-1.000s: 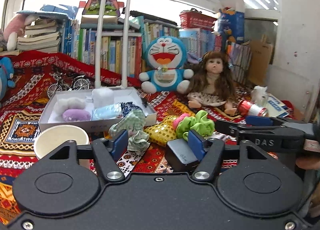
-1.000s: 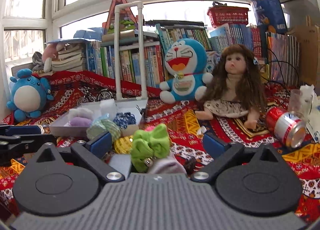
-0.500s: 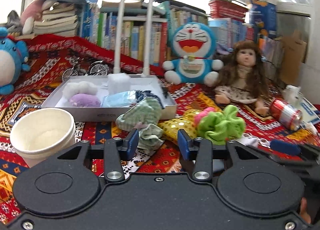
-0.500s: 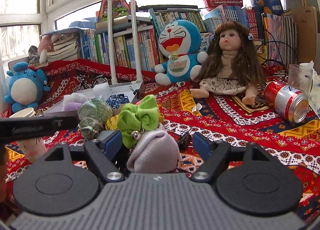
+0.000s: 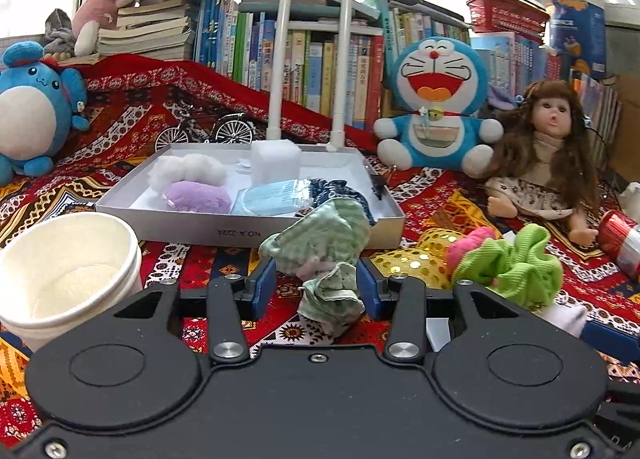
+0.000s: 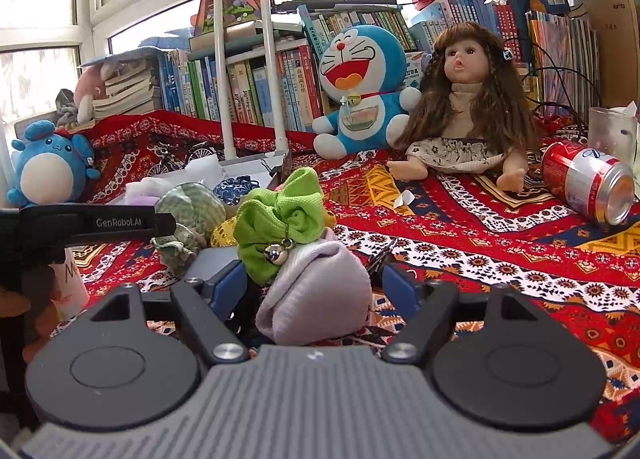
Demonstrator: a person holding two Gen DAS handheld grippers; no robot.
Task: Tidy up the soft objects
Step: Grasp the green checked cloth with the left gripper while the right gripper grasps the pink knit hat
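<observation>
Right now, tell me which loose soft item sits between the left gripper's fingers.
The green striped cloth, bunched against the tray's front wall. The lime scrunchie and pink one lie off to its right.

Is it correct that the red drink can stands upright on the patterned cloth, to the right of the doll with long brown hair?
Not quite. The red drink can does not stand upright: it lies on its side on the patterned cloth, its open end turned toward the camera. The right wrist view shows this clearly. The rest is right: it is to the right of the doll with long brown hair.
</observation>
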